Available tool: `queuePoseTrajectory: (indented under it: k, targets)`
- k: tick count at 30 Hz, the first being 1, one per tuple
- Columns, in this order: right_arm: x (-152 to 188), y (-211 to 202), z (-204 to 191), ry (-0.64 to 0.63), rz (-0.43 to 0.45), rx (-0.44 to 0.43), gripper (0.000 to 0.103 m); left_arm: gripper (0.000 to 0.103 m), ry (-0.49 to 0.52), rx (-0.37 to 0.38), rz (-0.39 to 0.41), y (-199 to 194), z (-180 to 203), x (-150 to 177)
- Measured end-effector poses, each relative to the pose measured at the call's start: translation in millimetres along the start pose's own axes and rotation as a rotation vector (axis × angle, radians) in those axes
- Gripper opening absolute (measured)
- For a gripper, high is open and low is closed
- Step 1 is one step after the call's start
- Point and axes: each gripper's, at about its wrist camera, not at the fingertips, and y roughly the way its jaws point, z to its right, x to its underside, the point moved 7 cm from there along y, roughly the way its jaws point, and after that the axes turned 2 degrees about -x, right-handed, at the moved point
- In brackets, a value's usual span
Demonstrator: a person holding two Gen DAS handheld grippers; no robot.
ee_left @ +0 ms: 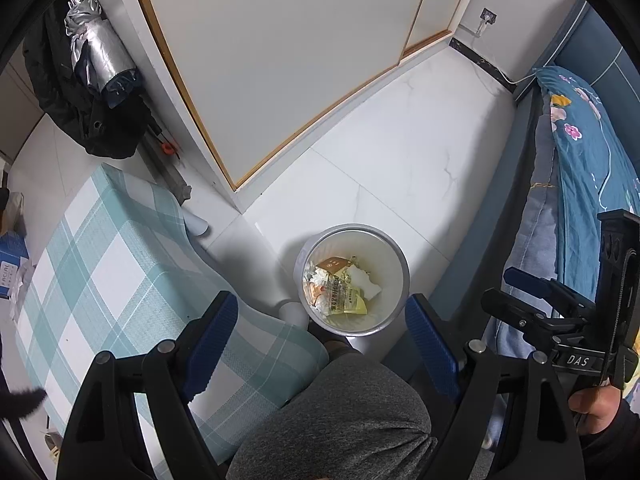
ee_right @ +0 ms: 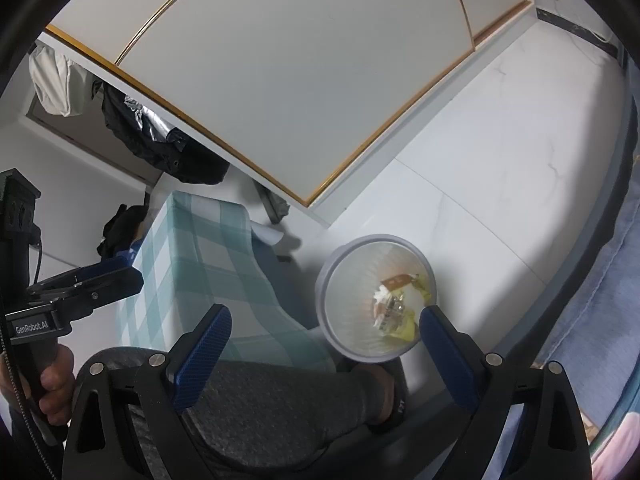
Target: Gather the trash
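A round grey trash bin stands on the white floor, holding yellow and brown wrappers and crumpled white paper. My left gripper hangs above the bin's near side, pointing steeply down. Its blue pads are wide apart and nothing is between them. From the right wrist, the bin and its trash lie just ahead of my right gripper, which is also open and empty. Each gripper shows at the other view's edge: the right gripper and the left gripper, each held by a hand.
A table under a green checked cloth stands left of the bin. A bed with blue floral bedding lies to the right. The person's grey-trousered leg and slippered foot are right beside the bin. A white wardrobe door is behind.
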Motion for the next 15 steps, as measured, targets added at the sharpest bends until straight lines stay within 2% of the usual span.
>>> queuePoseTrajectory:
  k: [15]
  targets:
    - [-1.8, 1.9, 1.2, 0.000, 0.002, -0.008, 0.096, 0.083, -0.025, 0.014, 0.001, -1.2, -2.4, 0.9]
